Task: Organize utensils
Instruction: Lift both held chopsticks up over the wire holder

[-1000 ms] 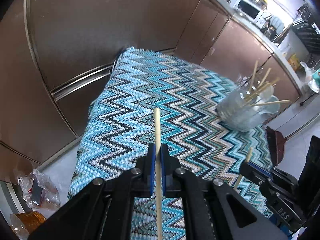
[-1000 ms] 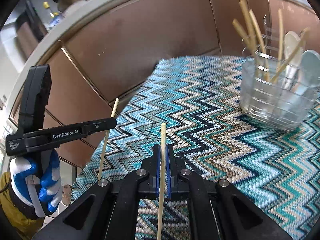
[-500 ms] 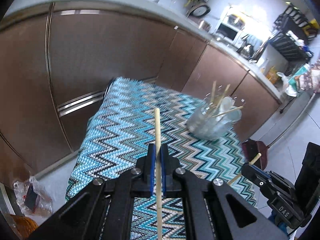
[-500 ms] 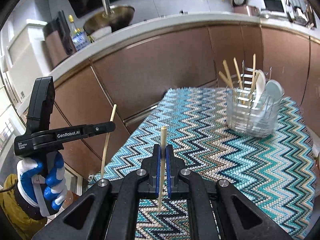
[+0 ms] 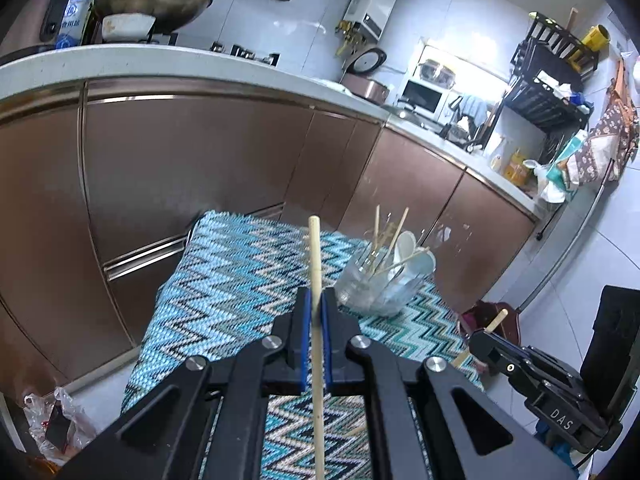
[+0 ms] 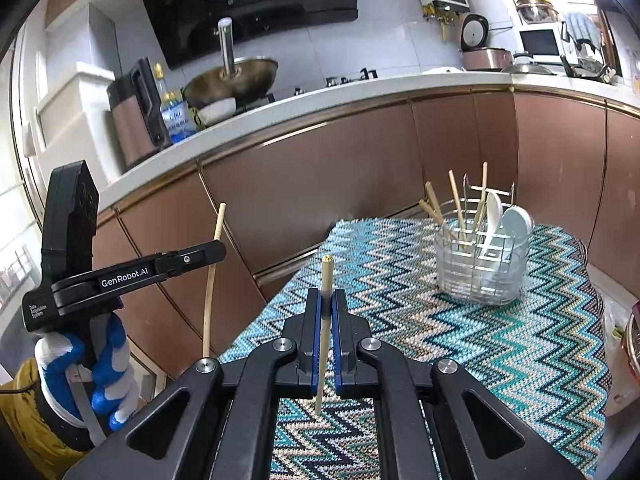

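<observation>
Both tools have lifted away from the zigzag-clothed table [image 6: 520, 344]. The left tool [image 5: 315, 312] and right tool [image 6: 326, 312] each clamp one wooden chopstick [image 5: 314, 264], upright. Next: carry them to the far clear utensil holder [image 6: 482, 268] and drop them in.

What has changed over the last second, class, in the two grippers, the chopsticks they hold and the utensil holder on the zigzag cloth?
Both grippers have lifted and drawn back, so the utensil holder now looks smaller and farther off. The left gripper stays shut on its chopstick; the right gripper stays shut on the other chopstick. The holder and zigzag cloth have not moved.
</observation>
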{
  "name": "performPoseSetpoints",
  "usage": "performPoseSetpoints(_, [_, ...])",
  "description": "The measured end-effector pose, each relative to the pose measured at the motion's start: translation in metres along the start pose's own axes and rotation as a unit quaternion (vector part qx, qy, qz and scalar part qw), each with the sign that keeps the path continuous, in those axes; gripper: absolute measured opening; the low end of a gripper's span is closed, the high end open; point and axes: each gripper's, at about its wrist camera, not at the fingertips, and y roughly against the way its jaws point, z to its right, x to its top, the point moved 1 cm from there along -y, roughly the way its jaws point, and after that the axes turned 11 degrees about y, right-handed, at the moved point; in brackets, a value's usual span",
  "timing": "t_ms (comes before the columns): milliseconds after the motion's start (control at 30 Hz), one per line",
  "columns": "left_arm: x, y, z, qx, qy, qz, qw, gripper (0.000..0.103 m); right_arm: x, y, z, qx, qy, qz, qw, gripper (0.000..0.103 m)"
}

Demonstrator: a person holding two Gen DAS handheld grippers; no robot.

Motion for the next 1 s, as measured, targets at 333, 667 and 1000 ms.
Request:
performPoseSetpoints(333, [0.033, -0.004, 0.051, -0.041, -0.016, 0.058, 0.9973, 0.005, 0.035, 0.037, 0.030, -0.017, 0.010, 0.065, 0.998, 0.005])
performPoseSetpoints(667, [0.081, -0.031, 0.115, -0.086, -0.025, 0.136, 0.9866, 0.005, 0.081, 0.059, 0.078, -0.051, 0.025, 0.138, 0.989, 0.005])
performPoseSetpoints(1000, [0.103, -0.099, 0.150, -0.077, -0.012, 0.200, 0.9766, 0.005, 0.118, 0.022, 0.114, -0.093, 0.059, 0.164, 0.980, 0.005])
